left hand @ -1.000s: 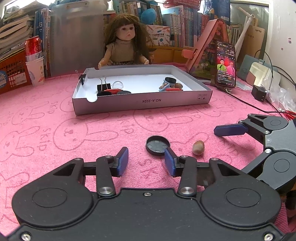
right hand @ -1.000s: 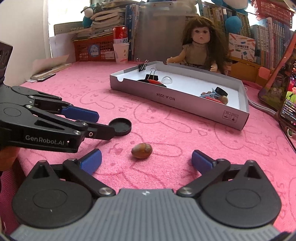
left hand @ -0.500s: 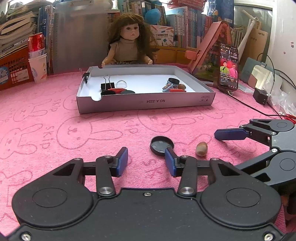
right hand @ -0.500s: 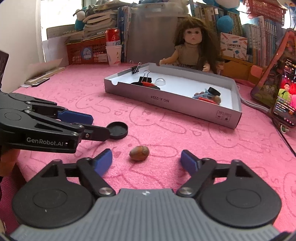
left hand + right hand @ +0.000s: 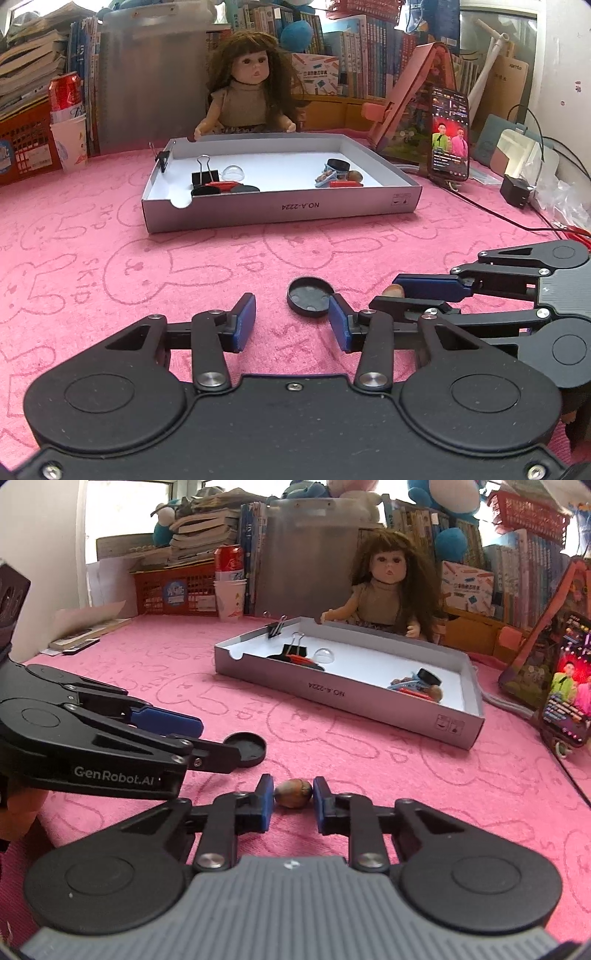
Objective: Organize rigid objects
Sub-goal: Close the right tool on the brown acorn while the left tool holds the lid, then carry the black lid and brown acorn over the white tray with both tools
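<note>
Closest to me, my right gripper [image 5: 293, 800] has its blue fingers [image 5: 265, 802] clenched on the small brown nut [image 5: 293, 793], one pad pressed against each side of it, and the nut sits low on the pink cloth of the desk [image 5: 369, 771]. In the left view that same gripper comes in from the right edge, and only a sliver of the nut [image 5: 392, 291] shows past its upper finger. My left gripper [image 5: 291, 318] holds nothing: its fingers [image 5: 245, 320] stand partly apart over bare cloth, and the right one ends just beside the black round cap [image 5: 309, 297], which lies open side up on the desk; I cannot tell whether that tip touches the rim. Seen from the right wrist, the cap [image 5: 245, 748] lies just past the left gripper's tip, a little left of the nut. Farther back rests the shallow grey box [image 5: 280, 211], with binder clips [image 5: 203, 176], a clear dome [image 5: 232, 172] and black lids at its left end and a small heap of bits at its right. Behind it sits a doll [image 5: 248, 92], with a lit phone [image 5: 448, 134] propped to the right.
</note>
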`<move>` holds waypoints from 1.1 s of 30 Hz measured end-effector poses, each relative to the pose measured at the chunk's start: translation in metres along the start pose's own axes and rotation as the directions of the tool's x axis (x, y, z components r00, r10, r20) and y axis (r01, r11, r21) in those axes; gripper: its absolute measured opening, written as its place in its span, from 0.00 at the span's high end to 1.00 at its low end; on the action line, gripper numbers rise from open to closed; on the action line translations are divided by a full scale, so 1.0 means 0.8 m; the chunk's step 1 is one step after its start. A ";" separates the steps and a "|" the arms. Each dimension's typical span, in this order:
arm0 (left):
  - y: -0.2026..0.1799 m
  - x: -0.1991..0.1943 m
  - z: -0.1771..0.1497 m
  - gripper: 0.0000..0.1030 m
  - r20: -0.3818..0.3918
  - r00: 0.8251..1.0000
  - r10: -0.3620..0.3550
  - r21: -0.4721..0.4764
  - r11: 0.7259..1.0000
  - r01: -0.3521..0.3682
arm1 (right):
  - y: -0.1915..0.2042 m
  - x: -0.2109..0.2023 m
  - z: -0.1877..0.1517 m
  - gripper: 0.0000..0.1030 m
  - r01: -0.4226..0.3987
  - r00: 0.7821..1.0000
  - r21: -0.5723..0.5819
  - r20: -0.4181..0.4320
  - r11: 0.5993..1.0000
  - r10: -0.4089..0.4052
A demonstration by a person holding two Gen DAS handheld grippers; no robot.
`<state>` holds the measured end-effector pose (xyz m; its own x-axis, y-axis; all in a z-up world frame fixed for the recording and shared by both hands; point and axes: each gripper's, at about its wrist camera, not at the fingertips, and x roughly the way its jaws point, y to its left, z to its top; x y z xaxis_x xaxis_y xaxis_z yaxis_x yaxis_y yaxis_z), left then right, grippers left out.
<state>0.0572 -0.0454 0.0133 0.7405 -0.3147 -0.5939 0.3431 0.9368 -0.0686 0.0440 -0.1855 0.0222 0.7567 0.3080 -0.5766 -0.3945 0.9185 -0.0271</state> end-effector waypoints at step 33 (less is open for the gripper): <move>-0.017 0.021 0.002 0.72 0.021 0.998 0.061 0.003 0.998 -0.061 | -0.006 0.008 0.006 0.73 0.097 0.995 0.074 0.022 0.993 -0.099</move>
<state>0.0659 -0.0641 0.0053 0.7721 -0.2606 -0.5796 0.2995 0.9536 -0.0298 0.0531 -0.1866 0.0228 0.8034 0.2207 -0.5531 -0.2795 0.9599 -0.0229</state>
